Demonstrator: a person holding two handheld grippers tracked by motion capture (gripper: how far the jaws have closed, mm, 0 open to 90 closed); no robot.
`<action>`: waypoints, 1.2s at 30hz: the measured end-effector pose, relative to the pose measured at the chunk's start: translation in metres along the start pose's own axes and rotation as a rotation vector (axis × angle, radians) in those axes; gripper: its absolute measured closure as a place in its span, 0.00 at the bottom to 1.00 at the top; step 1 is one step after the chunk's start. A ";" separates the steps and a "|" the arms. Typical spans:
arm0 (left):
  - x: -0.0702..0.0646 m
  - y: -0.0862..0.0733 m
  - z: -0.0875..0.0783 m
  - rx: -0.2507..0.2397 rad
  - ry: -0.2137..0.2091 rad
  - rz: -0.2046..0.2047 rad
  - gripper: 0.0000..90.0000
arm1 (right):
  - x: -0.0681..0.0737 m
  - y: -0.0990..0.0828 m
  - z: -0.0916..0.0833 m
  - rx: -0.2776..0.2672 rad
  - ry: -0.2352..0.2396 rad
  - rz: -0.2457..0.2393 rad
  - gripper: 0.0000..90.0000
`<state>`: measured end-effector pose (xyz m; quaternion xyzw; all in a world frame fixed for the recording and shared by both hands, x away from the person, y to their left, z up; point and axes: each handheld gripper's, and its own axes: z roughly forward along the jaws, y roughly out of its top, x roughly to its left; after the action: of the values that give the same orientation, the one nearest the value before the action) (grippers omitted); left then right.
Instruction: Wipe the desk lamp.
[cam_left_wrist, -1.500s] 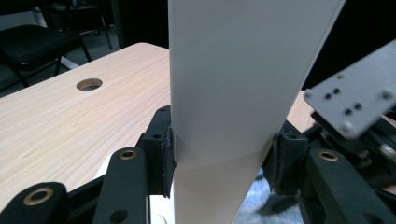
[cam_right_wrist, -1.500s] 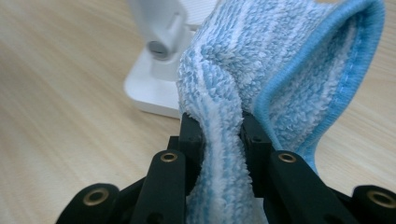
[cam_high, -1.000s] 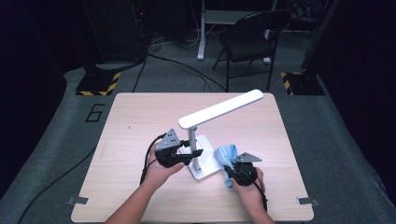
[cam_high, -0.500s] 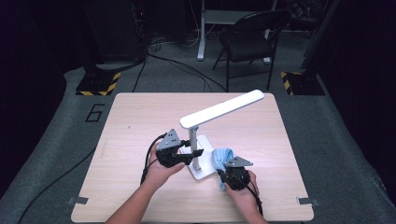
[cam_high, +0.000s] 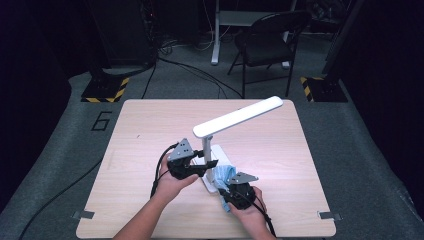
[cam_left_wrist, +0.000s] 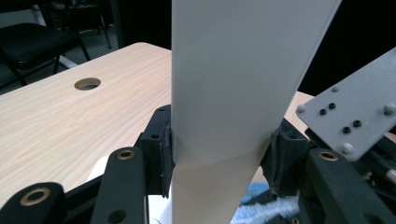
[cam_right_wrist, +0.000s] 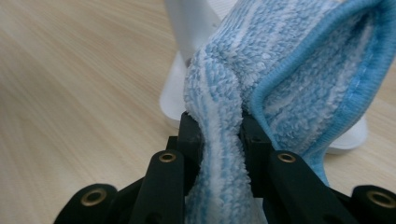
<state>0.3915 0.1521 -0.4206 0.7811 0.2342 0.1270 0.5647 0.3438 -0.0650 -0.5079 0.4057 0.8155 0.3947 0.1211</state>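
Note:
A white desk lamp (cam_high: 235, 118) stands on the wooden table (cam_high: 150, 125), its long head slanting up to the right. My left gripper (cam_high: 202, 163) is shut on the lamp's upright post (cam_left_wrist: 233, 93), one pad on each side of it. My right gripper (cam_high: 227, 182) is shut on a blue and white striped cloth (cam_right_wrist: 261, 84), which bunches up over the lamp's white base (cam_right_wrist: 175, 93). In the high view the cloth (cam_high: 224, 173) lies against the right side of the base (cam_high: 209, 181), just ahead of my right hand.
A round cable hole (cam_left_wrist: 87, 84) sits in the tabletop. A black folding chair (cam_high: 270, 40) stands beyond the far edge on the grey floor. Yellow-black striped stand feet (cam_high: 105, 92) flank the table's far corners. Wide bare wood lies left and right of the lamp.
My right gripper has slid leftward along the front of the lamp base with the cloth in it. The left gripper has kept its hold on the post without moving.

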 end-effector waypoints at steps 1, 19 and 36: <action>0.000 0.000 0.000 0.000 0.000 0.000 0.57 | 0.003 0.000 0.000 0.001 0.002 0.009 0.83; 0.001 -0.001 -0.002 -0.001 -0.001 0.016 0.57 | -0.015 -0.002 -0.004 -0.018 -0.021 -0.019 0.83; 0.000 0.000 -0.002 0.009 -0.009 0.028 0.58 | -0.061 -0.001 -0.016 -0.038 -0.149 0.029 0.82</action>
<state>0.3910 0.1538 -0.4195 0.7875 0.2213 0.1301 0.5603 0.3740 -0.1204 -0.5060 0.4433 0.7907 0.3803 0.1836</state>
